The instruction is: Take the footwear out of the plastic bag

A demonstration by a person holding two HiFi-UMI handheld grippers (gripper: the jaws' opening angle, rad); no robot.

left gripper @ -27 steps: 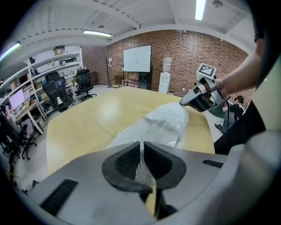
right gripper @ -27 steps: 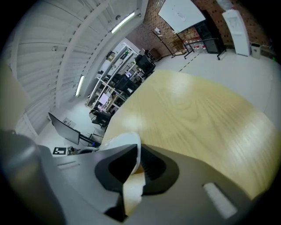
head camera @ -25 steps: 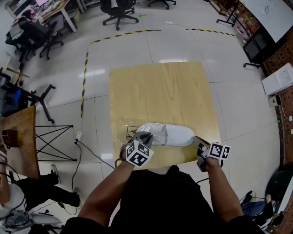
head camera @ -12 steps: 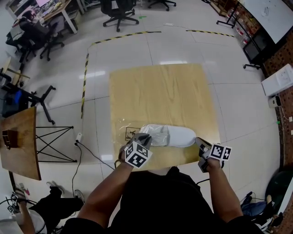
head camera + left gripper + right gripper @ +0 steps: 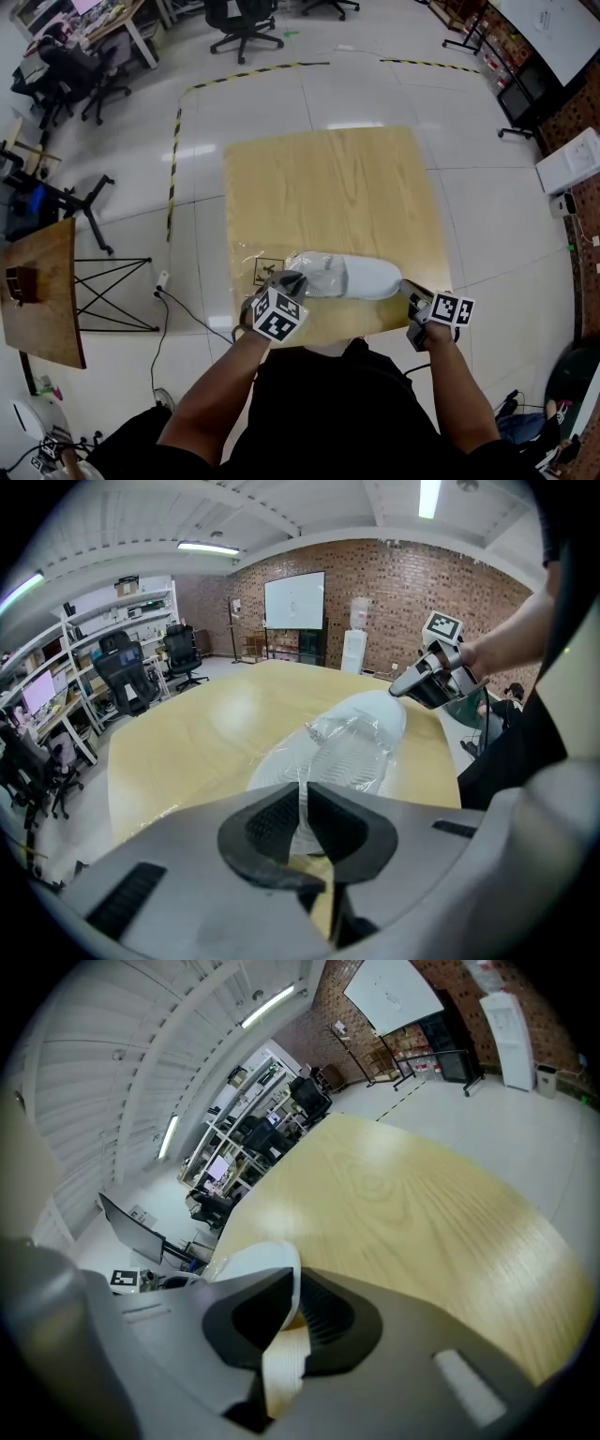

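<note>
A white shoe (image 5: 366,279) lies on the wooden table (image 5: 328,187) near its front edge, its left end still inside a clear plastic bag (image 5: 311,269). My left gripper (image 5: 287,281) is shut on the bag's film, which runs pinched between its pads (image 5: 272,822) up to the shoe (image 5: 352,747). My right gripper (image 5: 409,292) is shut on the shoe's right end; the white rim (image 5: 251,1262) sits clamped between its jaws (image 5: 281,1321). The right gripper (image 5: 424,679) also shows beyond the shoe in the left gripper view.
The table's near edge (image 5: 347,336) runs just under both grippers. On the floor are black-and-yellow tape (image 5: 174,150), office chairs (image 5: 242,23), a small wooden side table (image 5: 42,291) at the left and a white box (image 5: 570,161) at the right.
The shoe and my right gripper have shifted slightly to the right, while the left gripper eased a little left with the bag. More of the shoe shows outside the plastic.
</note>
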